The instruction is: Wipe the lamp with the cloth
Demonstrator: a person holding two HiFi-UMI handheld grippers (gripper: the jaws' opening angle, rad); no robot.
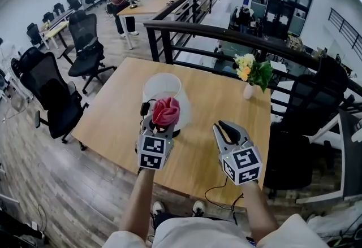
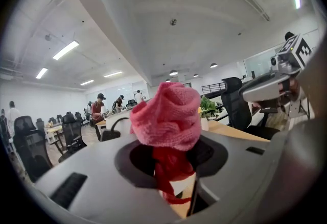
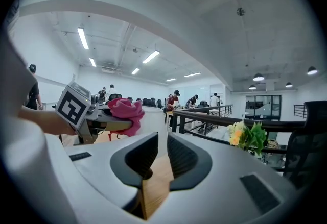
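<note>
Left gripper point(image 1: 160, 126) is clamped on the bunched pink cloth point(image 1: 166, 111) at the near side of the white lamp point(image 1: 163, 90), mid-table point(image 1: 113, 114). Right gripper point(image 1: 225, 128), just right of it, has its jaws slightly parted and empty.

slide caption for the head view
Left gripper holds a pink cloth by the white lamp; right gripper hovers empty.

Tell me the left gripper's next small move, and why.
Probably press the cloth onto the lamp shade and stroke across it: the left gripper is shut on the cloth right beside the shade, and contact is not yet clear.
</note>
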